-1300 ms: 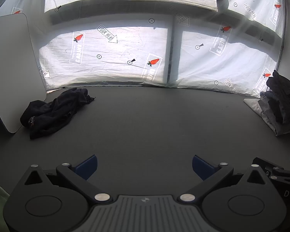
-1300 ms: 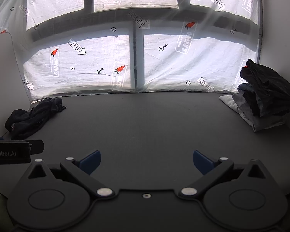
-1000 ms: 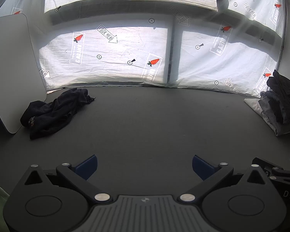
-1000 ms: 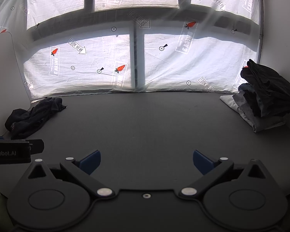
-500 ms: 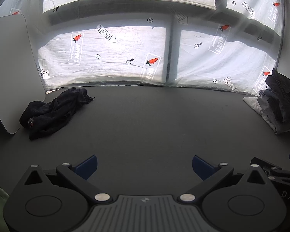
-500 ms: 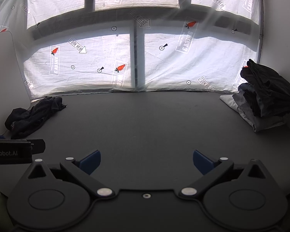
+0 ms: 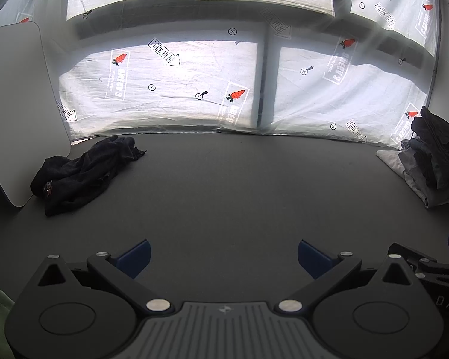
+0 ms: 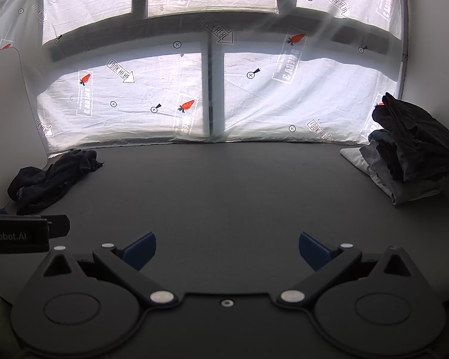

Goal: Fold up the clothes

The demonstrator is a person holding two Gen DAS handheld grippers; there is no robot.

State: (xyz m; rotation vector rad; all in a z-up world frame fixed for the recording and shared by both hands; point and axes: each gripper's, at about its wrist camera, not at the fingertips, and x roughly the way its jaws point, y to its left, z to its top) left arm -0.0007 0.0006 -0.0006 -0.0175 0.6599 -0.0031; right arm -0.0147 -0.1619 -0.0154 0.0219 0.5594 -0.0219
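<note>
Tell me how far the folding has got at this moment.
Done: a stack of folded clothes sits at the table's right edge. In hand: nothing; the left gripper and right gripper are both open and empty over bare table. Left: one crumpled dark garment at the far left, untouched.

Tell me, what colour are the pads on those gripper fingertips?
Blue, on black arms. The right gripper view shows its pads best.
</note>
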